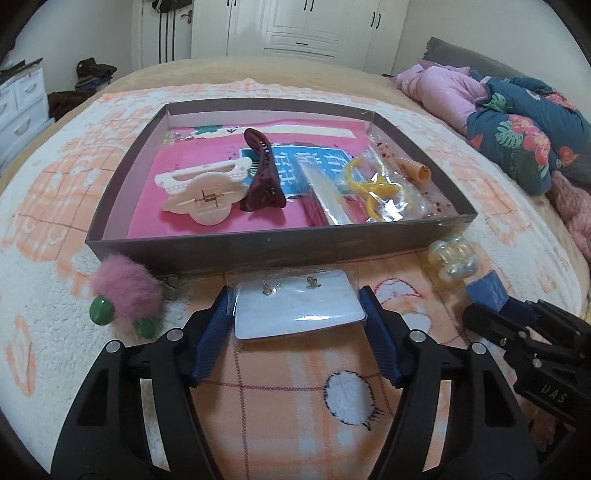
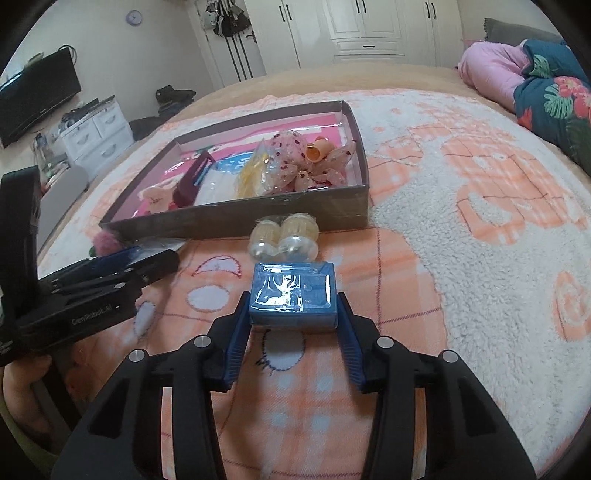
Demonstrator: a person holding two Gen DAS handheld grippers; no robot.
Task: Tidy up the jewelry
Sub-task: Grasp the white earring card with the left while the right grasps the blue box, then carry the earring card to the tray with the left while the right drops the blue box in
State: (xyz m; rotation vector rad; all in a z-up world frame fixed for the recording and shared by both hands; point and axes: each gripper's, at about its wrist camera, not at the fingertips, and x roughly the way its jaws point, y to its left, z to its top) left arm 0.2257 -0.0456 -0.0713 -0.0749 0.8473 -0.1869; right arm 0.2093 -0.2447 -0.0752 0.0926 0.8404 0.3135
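Observation:
A shallow brown box (image 1: 258, 251) lies on the bed and holds a cream claw clip (image 1: 201, 192), a maroon hair clip (image 1: 263, 177) and bagged yellow pieces (image 1: 373, 188). My left gripper (image 1: 295, 310) is shut on a white earring card in a clear sleeve (image 1: 295, 306), just in front of the box. My right gripper (image 2: 293, 310) is shut on a small blue box in clear wrap (image 2: 293, 299), also in front of the brown box (image 2: 295, 210). A pale yellow clip in a bag (image 2: 284, 236) lies between the blue box and the brown box.
A pink fluffy hair tie with green beads (image 1: 125, 295) lies left of the earring card. Folded pink and floral bedding (image 1: 517, 122) is piled at the right. White drawers (image 2: 92, 129) and wardrobes (image 1: 295, 26) stand beyond the bed.

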